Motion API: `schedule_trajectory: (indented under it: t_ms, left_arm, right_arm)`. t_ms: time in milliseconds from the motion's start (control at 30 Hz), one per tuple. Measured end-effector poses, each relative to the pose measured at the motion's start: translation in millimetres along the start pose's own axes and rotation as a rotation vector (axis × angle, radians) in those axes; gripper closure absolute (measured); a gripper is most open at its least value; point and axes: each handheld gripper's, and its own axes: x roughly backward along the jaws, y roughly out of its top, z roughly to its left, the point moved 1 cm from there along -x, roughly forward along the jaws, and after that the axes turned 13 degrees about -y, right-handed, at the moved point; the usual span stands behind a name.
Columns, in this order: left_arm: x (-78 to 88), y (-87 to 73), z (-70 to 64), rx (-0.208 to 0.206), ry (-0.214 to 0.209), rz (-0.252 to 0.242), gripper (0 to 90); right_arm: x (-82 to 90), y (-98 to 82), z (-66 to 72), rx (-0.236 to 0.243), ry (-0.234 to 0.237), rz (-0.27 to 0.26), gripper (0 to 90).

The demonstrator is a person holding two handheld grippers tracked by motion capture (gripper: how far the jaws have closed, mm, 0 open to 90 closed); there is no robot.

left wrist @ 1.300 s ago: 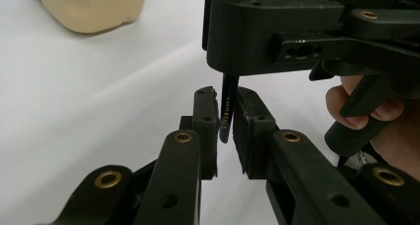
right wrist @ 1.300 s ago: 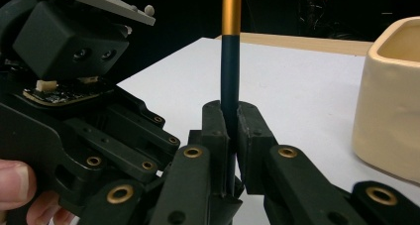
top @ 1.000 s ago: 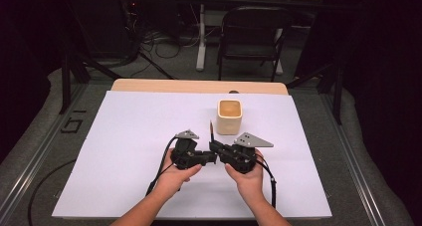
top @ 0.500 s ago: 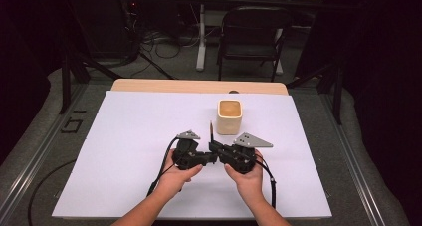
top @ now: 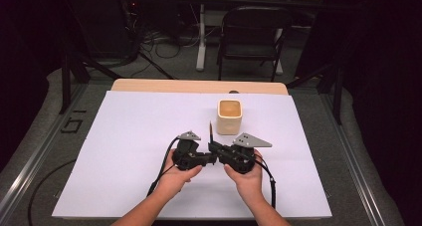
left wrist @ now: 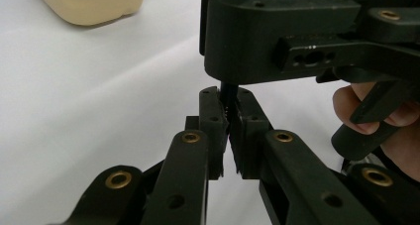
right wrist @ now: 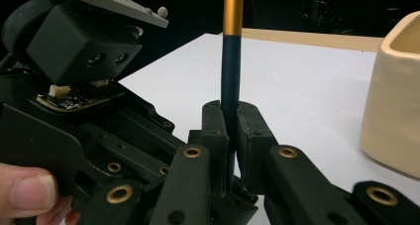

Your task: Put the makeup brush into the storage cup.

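Right gripper view: the right claw [right wrist: 232,131] is clamped on an upright dark pencil [right wrist: 231,61]. The left claw [left wrist: 227,131], its jaws having just closed, grips the pencil's lower end. Both meet tip to tip above the white table [top: 124,151], near a cream cup [top: 229,116].

Dark room, grey carpet [top: 348,136]; folding chair [top: 251,32], floor cables [top: 154,47]

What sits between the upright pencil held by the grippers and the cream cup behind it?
Nothing: in the high view only bare white table cover separates the pencil from the cream cup. The right gripper view shows the same bare gap.
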Motion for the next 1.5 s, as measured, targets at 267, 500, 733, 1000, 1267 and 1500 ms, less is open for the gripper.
schedule_trajectory:
  t_ms: [267,500,733,1000,1267,1500]
  left_arm:
    - [3.6,-0.5,1.3,-0.034,0.058,0.027,85.0]
    - [0.9,-2.9,-1.3,-0.107,0.13,0.087,85.0]
    - [-2.9,-6.7,-4.6,-0.162,0.18,0.131,85.0]
    - [-6.4,-8.8,-7.2,-0.191,0.199,0.158,85.1]
    - [-10.9,-11.4,-12.0,-0.226,0.221,0.19,85.1]
    - [-14.9,-13.0,-15.9,-0.259,0.237,0.212,85.1]
  right_arm:
    - [0.0,1.1,-3.3,-0.009,-0.023,0.003,66.4]
    - [2.0,3.9,-5.3,-0.006,-0.03,-0.005,59.1]
    - [4.1,6.1,-6.5,-0.003,-0.059,-0.001,55.1]
    - [6.8,8.3,-8.9,-0.026,-0.043,-0.006,61.6]
    - [10.1,11.3,-10.0,-0.065,-0.017,-0.022,67.7]
    - [12.7,14.0,-11.7,-0.1,0.01,-0.025,72.5]
